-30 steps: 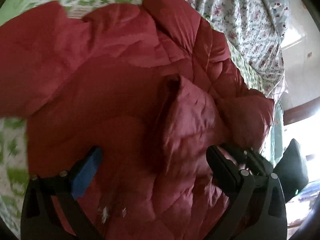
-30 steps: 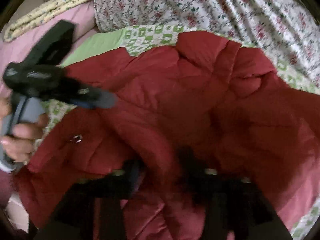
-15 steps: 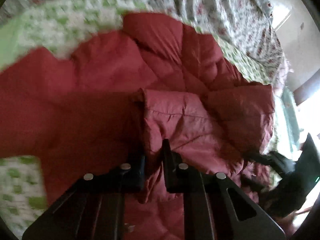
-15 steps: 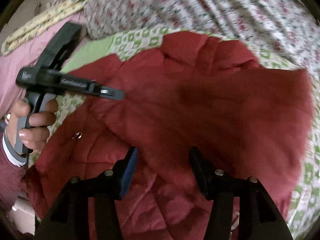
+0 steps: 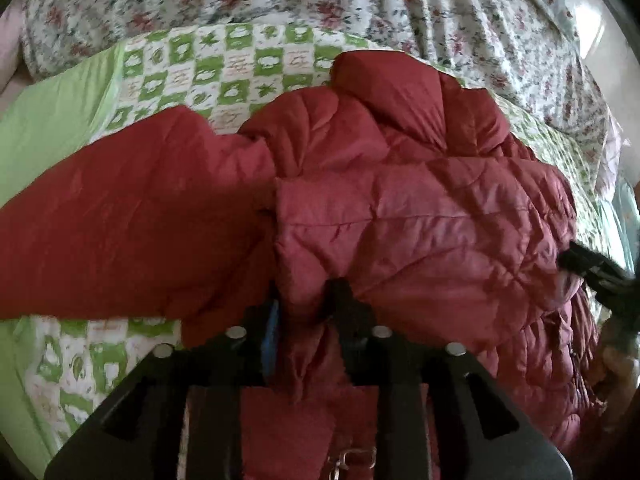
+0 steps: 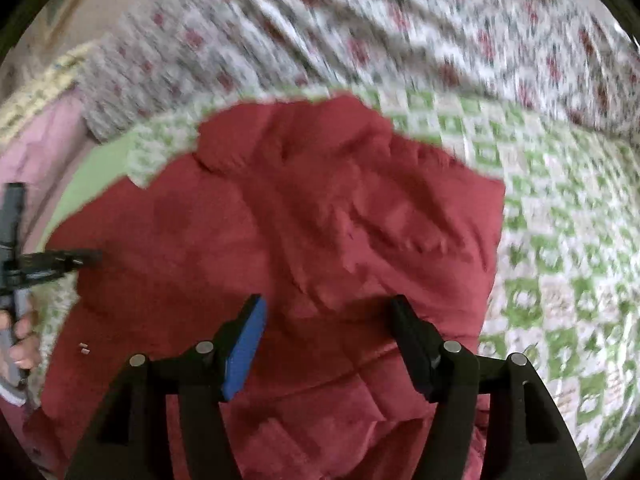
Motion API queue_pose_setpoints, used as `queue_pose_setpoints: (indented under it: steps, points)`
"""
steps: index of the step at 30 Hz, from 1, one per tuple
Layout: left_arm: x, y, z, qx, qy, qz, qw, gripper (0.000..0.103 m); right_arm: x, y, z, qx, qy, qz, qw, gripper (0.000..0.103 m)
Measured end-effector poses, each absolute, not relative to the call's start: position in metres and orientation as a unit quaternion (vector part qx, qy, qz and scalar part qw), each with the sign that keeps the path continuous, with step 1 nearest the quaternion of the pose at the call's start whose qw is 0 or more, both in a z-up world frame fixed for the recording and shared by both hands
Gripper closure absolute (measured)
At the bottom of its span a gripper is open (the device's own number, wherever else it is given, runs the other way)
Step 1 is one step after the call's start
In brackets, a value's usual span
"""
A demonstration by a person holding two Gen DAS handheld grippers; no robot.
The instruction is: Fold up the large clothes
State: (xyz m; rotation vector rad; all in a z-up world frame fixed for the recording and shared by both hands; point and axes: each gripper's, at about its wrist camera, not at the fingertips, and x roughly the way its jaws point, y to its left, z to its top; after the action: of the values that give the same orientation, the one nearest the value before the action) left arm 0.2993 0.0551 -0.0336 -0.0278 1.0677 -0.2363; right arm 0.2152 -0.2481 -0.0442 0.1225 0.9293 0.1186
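Observation:
A large red quilted jacket (image 5: 400, 216) lies on a bed, its sleeve stretched out to the left. My left gripper (image 5: 306, 300) is shut on a bunched fold of the jacket at its near edge. The right gripper shows at the right edge of the left wrist view (image 5: 592, 268), by the jacket's side. In the blurred right wrist view my right gripper (image 6: 326, 312) is open and empty, hovering above the jacket (image 6: 320, 220). The left gripper shows there at the far left (image 6: 60, 260), held in a hand.
A green and white checkered quilt (image 5: 224, 64) covers the bed under the jacket; it also shows at the right of the right wrist view (image 6: 560, 240). A floral duvet (image 5: 360, 0) is piled behind. A small metal fastener (image 6: 83, 347) sits on the jacket's left part.
My left gripper closed on a fold of the jacket and has drawn it back. My right gripper opened, let go of the jacket and pulled back; the jacket now lies flatter.

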Motion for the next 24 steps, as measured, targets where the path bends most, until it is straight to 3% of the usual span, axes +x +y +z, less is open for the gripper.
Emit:
queue_pose_setpoints:
  steps: [8,17,24]
  points:
    - [0.265,0.066,0.015,-0.071,0.444,-0.172,0.877,0.074,0.22,-0.249,-0.066,0.06,0.457,0.044,0.886,0.035]
    - [0.295,0.019,-0.054,-0.005,0.516,-0.136,0.846,0.073,0.213,-0.24,-0.06,0.044,0.457,0.021,0.888,0.034]
    - [0.29,0.016,-0.058,0.01,0.515,-0.127,0.848,0.073,0.217,-0.205,-0.045,0.015,0.443,0.041,0.895,0.034]
